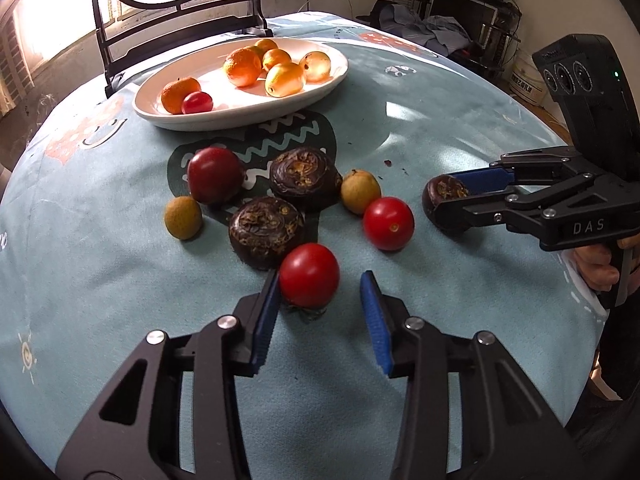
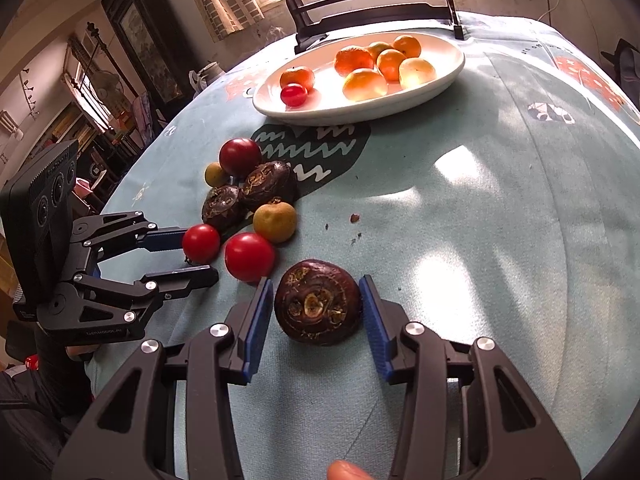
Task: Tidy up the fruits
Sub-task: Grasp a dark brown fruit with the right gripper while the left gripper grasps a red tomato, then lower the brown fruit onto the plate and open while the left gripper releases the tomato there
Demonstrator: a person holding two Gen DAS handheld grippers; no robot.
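The left gripper (image 1: 320,300) is nearest the lens, jaws wide, with a red tomato (image 1: 309,275) between its blue pads (image 1: 266,320); the left pad touches the tomato, the right one stands clear. The tomato sits near the front edge of the worktop (image 1: 420,128), which is covered with a pale blue printed cloth.

Just behind it, left to right, lies a loose cluster: a small tan fruit (image 1: 183,217), a dark red tomato (image 1: 215,175), two brown water chestnuts (image 1: 266,232) touching each other, a second tan fruit (image 1: 360,191) and another red tomato (image 1: 388,223). The nearer water chestnut lies just beside the left pad and crowds that side of the gripped tomato.

Further right, toward the worktop's right edge, the right gripper (image 2: 316,312) is open narrowly around a lone water chestnut (image 2: 318,307), which rests on the cloth between the pads; the right pad is at its skin, the left shows a thin gap. Dark crumbs (image 2: 354,218) are scattered on the cloth beyond it.

At the far edge a white oval plate (image 1: 160,116) holds several oranges (image 1: 242,66), a few paler yellow fruits and one small tomato (image 1: 197,102). A black chair (image 1: 176,28) stands behind the plate.
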